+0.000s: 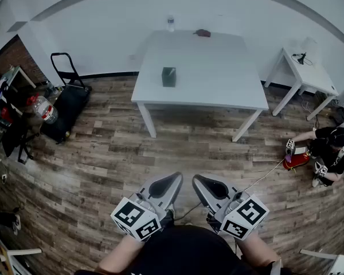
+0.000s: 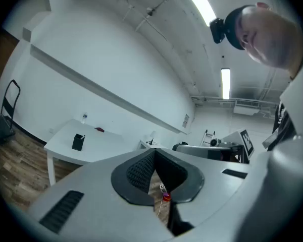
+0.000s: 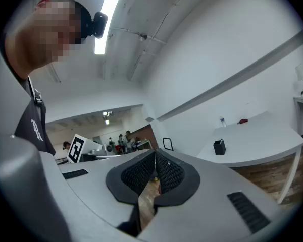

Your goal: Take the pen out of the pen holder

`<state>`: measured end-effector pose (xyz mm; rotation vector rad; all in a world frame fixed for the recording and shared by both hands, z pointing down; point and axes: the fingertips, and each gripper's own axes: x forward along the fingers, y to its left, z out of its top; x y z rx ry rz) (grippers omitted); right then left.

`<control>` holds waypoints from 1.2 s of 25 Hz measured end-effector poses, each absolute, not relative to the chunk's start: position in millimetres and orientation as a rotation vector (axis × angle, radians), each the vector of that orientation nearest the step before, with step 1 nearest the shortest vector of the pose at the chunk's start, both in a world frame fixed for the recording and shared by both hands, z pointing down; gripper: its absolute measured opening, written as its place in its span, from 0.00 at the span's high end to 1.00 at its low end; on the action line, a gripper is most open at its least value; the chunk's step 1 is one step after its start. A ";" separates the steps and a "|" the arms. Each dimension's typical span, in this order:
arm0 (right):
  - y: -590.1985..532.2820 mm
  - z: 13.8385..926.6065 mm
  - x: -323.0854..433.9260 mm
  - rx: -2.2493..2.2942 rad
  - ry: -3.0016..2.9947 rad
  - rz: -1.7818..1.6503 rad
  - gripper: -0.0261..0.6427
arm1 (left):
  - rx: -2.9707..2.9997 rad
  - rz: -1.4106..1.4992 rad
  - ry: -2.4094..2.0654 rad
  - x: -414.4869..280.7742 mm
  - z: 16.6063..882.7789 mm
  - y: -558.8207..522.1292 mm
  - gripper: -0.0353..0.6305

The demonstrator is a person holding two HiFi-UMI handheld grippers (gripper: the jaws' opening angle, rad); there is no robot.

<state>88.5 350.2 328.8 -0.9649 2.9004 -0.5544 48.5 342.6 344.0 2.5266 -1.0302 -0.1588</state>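
A dark square pen holder (image 1: 168, 77) stands alone near the middle of the white table (image 1: 218, 85), far ahead of me. It is small in the left gripper view (image 2: 78, 142), where a pale tip pokes from its top, and in the right gripper view (image 3: 219, 147). Both grippers hang low, close to my body, over the wooden floor and well short of the table. My left gripper (image 1: 175, 177) has its jaw tips pressed together (image 2: 154, 153) and holds nothing. My right gripper (image 1: 197, 180) is likewise shut and empty (image 3: 155, 153).
A clear bottle (image 1: 170, 23) and a dark red object (image 1: 202, 32) sit at the table's far edge. A small white side table (image 1: 307, 72) stands at the right. A person crouches on the floor (image 1: 330, 148) at the right. A black trolley (image 1: 69, 99) and clutter lie at the left.
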 end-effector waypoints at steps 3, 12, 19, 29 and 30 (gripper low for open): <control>315.9 331.6 73.1 -0.993 2.884 -0.579 0.94 | 2.540 -0.148 -1.009 32.4 342.8 308.1 0.94; 217.8 329.2 15.9 -1.089 2.844 -0.563 0.94 | 2.577 -0.119 -0.929 -18.8 351.7 209.9 0.94; 183.7 327.9 2.1 -1.073 2.877 -0.539 0.94 | 2.589 -0.120 -0.931 -25.5 352.8 177.5 0.94; 111.0 346.1 4.1 -0.985 2.900 -0.585 0.94 | 2.558 -0.100 -0.985 -21.4 369.8 112.4 0.94; 99.1 346.9 5.4 -0.976 2.903 -0.587 0.94 | 2.557 -0.099 -0.991 -20.1 371.0 101.3 0.94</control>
